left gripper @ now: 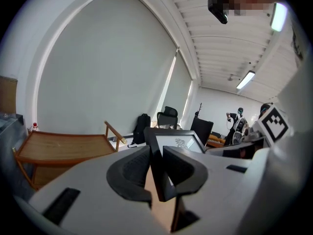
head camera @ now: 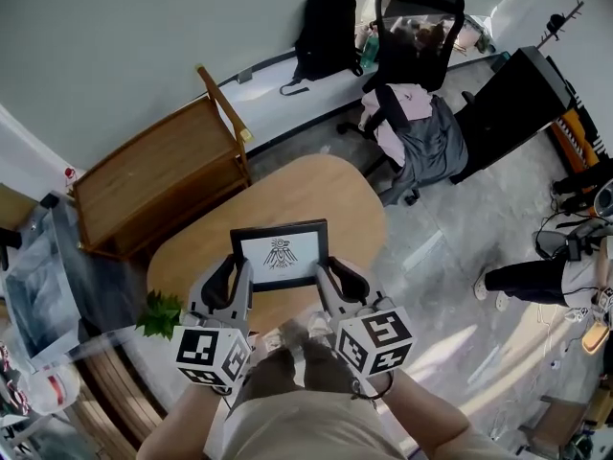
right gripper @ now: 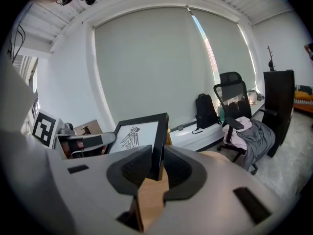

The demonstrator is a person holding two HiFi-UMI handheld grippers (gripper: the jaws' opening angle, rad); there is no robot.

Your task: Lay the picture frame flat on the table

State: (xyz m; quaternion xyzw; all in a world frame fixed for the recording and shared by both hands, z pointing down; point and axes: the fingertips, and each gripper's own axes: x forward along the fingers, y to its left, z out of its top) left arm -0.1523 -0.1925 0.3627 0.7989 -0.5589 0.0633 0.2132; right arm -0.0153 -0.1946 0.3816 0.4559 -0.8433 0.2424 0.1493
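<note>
A black picture frame [head camera: 280,252] with a white mat and a small bird drawing is held above the oval wooden table [head camera: 335,195], its face turned up toward me. My left gripper [head camera: 239,278] is shut on the frame's left edge [left gripper: 157,160], and my right gripper [head camera: 324,274] is shut on its right edge [right gripper: 160,148]. In the left gripper view the frame [left gripper: 178,141] rises beyond the jaws; in the right gripper view the picture frame [right gripper: 134,136] stands to the left of the jaws.
A wooden cart [head camera: 153,185] stands left of the table. A black office chair [head camera: 417,27] draped with clothes and a black backpack [head camera: 326,32] sit beyond it. A small green plant [head camera: 158,314] is at the table's near left. Another person [head camera: 546,276] stands at right.
</note>
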